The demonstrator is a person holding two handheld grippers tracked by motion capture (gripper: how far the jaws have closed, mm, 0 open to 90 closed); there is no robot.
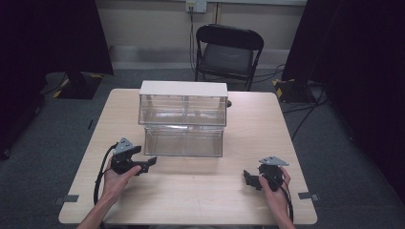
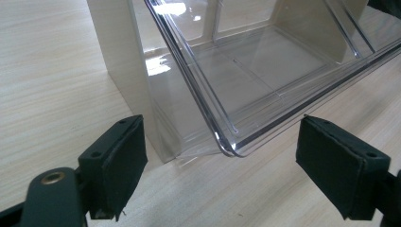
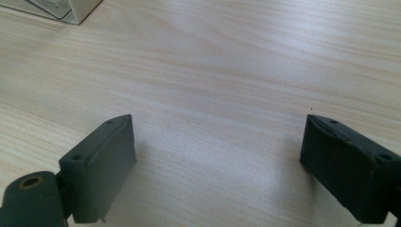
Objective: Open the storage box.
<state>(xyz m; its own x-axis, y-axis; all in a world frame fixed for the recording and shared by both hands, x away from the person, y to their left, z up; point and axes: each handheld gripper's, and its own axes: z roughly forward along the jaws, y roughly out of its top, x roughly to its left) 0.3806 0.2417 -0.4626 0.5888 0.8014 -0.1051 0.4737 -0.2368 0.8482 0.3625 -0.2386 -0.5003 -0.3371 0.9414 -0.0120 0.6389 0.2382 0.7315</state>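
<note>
A clear plastic drawer cabinet (image 1: 183, 88) with a white top stands at the middle back of the wooden table (image 1: 200, 191). Its lower drawer (image 1: 184, 140) is pulled out toward me and looks empty. My left gripper (image 1: 149, 162) lies low at the drawer's front left corner. In the left gripper view, my left gripper (image 2: 223, 156) stands open with the drawer's clear corner (image 2: 227, 142) between its jaws, and the pads (image 2: 123, 161) are apart from it. My right gripper (image 1: 248, 179) rests near the table's front right. It (image 3: 217, 146) is open over bare wood.
A black folding chair (image 1: 228, 52) stands behind the table. Dark curtains hang at both sides, and cables (image 1: 305, 112) run over the grey floor at the right. A corner of the cabinet (image 3: 71, 9) shows at the top left of the right gripper view.
</note>
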